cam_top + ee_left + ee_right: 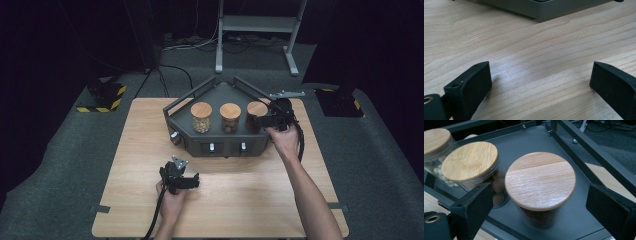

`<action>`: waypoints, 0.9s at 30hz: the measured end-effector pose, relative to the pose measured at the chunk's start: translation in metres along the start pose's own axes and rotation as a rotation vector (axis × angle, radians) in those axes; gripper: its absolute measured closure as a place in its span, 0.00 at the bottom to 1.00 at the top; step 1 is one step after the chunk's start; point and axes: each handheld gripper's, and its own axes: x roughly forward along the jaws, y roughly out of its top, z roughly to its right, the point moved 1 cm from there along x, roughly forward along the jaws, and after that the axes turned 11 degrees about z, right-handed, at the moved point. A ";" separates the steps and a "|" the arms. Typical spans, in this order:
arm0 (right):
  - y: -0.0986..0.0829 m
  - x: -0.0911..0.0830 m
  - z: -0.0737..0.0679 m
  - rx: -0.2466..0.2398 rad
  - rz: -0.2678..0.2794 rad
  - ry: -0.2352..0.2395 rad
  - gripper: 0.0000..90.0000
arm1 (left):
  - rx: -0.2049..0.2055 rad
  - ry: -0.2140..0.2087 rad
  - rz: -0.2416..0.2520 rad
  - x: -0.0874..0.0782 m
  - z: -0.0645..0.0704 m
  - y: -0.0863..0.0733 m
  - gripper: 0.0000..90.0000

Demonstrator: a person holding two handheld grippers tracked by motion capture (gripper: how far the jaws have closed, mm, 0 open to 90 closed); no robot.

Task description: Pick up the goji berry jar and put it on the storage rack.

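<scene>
Three glass jars with round wooden lids stand in a row on a dark grey angular rack [200, 145]: left jar [201, 117], middle jar [230, 117], right jar [256, 114]. My right gripper [256, 120] is open, its jaws on either side of the right jar [540, 185] without touching it. The middle jar [470, 161] and left jar [435, 141] stand beyond it in the right gripper view. My left gripper [192, 181] is open, low over the bare wooden table [529, 62], in front of the rack [541, 11].
The rack has raised rails [594, 147] along its back edges and two small switches [212, 147] on its front face. The table [150, 130] stands on grey carpet, with a metal stand [255, 25] and cables behind it.
</scene>
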 end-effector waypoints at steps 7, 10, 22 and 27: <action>0.004 -0.008 0.004 -0.006 -0.011 -0.003 0.08 | 0.002 0.000 0.000 0.000 0.000 0.000 0.04; 0.006 -0.014 0.006 -0.006 -0.007 0.002 0.08 | 0.001 0.000 0.000 0.000 0.000 0.000 0.04; 0.011 -0.028 0.007 -0.023 0.020 0.039 0.07 | 0.002 0.000 -0.001 0.000 0.000 0.000 0.04; 0.011 -0.032 0.009 -0.022 0.024 0.045 0.07 | 0.000 0.000 0.000 0.000 0.000 0.000 0.04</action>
